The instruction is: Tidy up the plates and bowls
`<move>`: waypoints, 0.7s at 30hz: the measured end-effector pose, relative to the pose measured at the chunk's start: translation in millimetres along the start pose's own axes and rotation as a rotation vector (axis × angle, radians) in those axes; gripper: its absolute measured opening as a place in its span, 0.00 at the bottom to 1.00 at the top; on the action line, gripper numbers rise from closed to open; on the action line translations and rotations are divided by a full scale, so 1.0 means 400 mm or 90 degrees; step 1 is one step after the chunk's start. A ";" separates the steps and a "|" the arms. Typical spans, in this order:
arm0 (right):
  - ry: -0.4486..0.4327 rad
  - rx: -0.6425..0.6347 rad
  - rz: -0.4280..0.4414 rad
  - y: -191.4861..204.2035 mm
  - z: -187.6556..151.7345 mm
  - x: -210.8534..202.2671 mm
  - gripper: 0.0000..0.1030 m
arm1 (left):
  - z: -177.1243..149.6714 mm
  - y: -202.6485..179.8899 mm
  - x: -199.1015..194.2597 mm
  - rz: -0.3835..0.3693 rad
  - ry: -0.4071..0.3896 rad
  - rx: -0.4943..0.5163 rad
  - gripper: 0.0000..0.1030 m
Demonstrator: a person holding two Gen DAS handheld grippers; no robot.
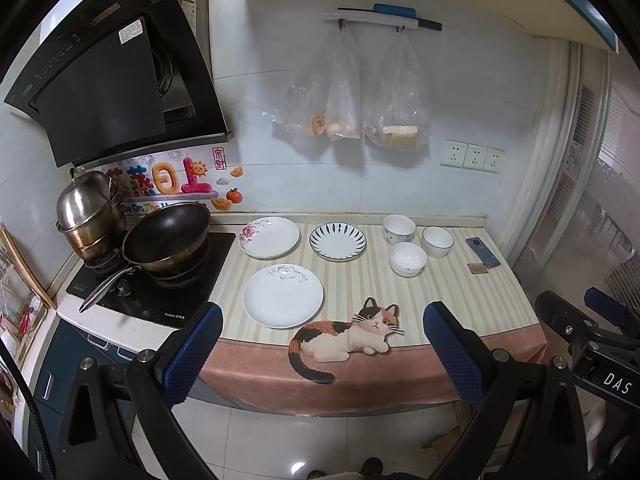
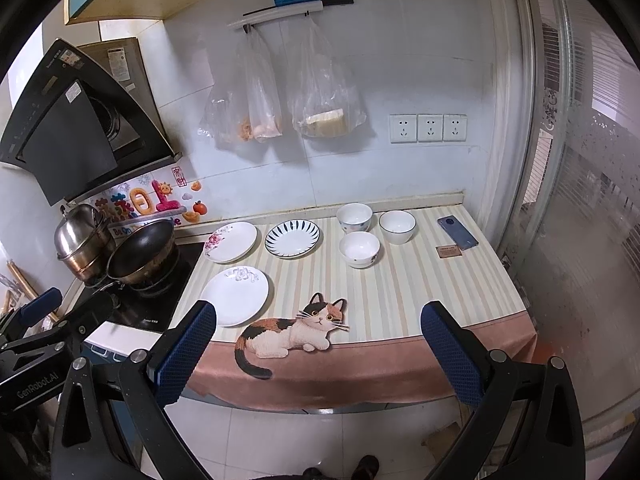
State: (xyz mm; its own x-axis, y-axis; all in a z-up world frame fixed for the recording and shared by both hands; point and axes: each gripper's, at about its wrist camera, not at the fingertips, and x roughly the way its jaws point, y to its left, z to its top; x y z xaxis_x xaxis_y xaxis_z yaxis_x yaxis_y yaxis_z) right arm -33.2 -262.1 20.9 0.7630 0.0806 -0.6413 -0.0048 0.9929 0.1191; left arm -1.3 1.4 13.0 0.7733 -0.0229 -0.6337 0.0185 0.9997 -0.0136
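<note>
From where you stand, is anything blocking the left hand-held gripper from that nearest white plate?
Nothing visible does. The left hand-held gripper hangs open before the counter edge, and the near white plate lies just beyond on the striped cloth, with only bare cloth between them.

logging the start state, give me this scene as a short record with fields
plates: three, apart, unstacked: floral plate, blue-striped plate, plain white plate
bowls: three, upright, clustered right of the plates
surface: striped cat-print cloth
other: phone at right, wok on stove
left gripper: open, empty
right gripper: open, empty
</note>
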 end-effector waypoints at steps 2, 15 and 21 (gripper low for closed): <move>0.000 0.001 0.001 -0.002 -0.002 0.001 1.00 | -0.003 0.002 0.003 -0.001 -0.001 0.001 1.00; 0.104 0.062 0.089 0.030 -0.020 0.362 1.00 | -0.026 0.171 0.319 0.057 0.049 -0.037 1.00; 0.233 0.079 0.145 0.058 -0.084 0.707 1.00 | -0.078 0.283 0.620 0.098 0.167 -0.074 0.99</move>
State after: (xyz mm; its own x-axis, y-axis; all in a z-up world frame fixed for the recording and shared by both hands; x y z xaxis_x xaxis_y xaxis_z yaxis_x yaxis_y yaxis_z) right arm 161.0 -213.5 -183.3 0.4730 0.3434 -0.8114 -0.0508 0.9300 0.3640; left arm 172.8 108.9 -170.0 0.5711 0.1151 -0.8128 -0.1709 0.9851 0.0194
